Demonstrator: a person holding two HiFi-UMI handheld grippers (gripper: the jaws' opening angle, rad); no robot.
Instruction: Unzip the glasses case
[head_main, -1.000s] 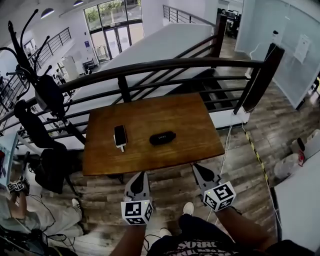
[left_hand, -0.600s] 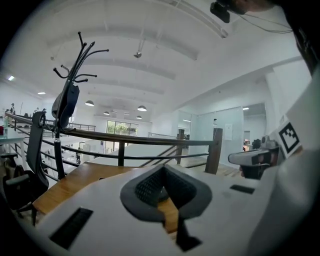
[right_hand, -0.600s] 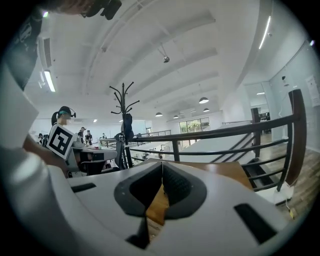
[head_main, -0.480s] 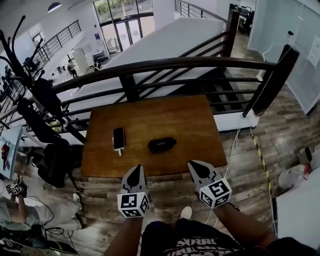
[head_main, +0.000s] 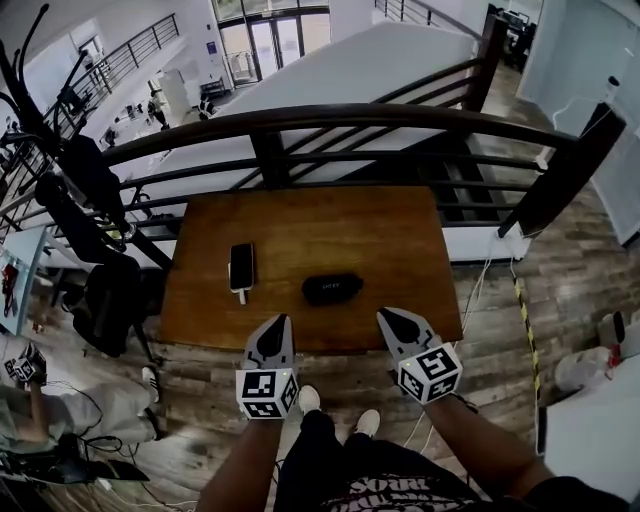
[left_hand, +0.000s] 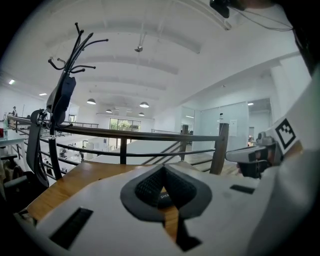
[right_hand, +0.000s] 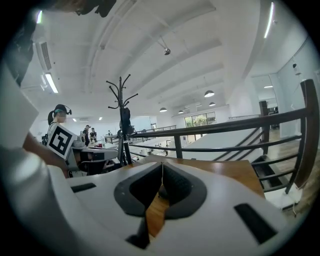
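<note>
On the worktop: a black oval glasses case lies flat near the middle, closed and apart from both grippers.
Beside it: a smartphone, well off to its left.
Left gripper: jaws pressed together, empty, tip at the near edge.
Right gripper: jaws likewise closed, empty.
Change: both grippers have come forward to the edge; glasses case and smartphone unmoved.

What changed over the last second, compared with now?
The left claw and right claw have moved forward, their tips now over the near edge of the table. Neither took hold of anything; both stay shut. The glasses case and the phone lie untouched where they were.
</note>
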